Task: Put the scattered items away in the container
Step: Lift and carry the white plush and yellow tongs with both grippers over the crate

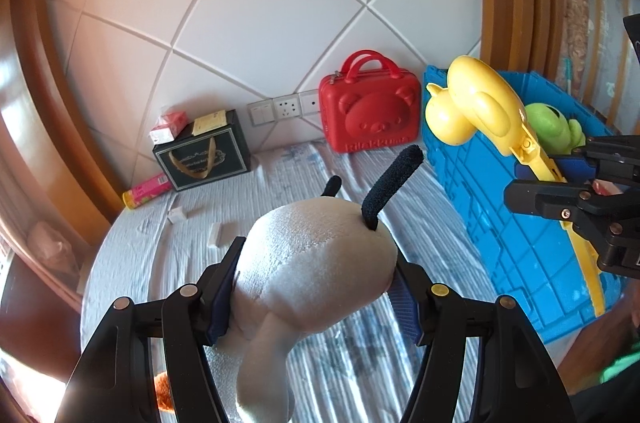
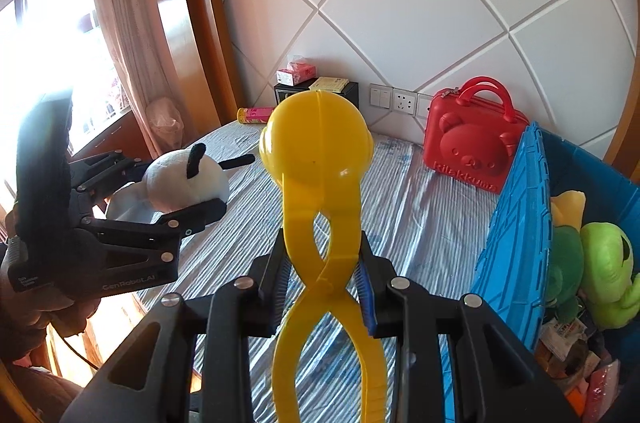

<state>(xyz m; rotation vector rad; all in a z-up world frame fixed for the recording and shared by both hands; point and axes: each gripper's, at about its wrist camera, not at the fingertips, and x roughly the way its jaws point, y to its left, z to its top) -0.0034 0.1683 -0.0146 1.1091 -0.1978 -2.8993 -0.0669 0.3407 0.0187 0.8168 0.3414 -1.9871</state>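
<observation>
A bed with a striped blue and white cover point(image 2: 400, 223) fills the middle of both views, set against a white quilted wall. At the right edge stands the blue plastic crate point(image 1: 500, 223), the container, its near flap raised upright like a wall; a green plush frog point(image 2: 608, 271) and other small things already lie inside.

In the left wrist view, the left gripper point(image 1: 316, 287) sits at lower centre, closed part-way around a white plush toy with black ears point(image 1: 316, 255), held clear above the bed and left of the crate. In the right wrist view, the right gripper point(image 2: 326, 283) at lower centre is clamped narrowly on the crossed handles of a yellow duck-shaped snowball clip point(image 2: 316, 151), whose round head rises to mid-frame.

A red bear-faced case point(image 2: 472, 147) stands at the wall, upper right.

Likely risks: the raised flap could catch either item if it crosses too low. The slick yellow handles could twist or slide in the pinch. The soft plush may sag loose, and the two grippers, close together near the crate, could knock each other.
</observation>
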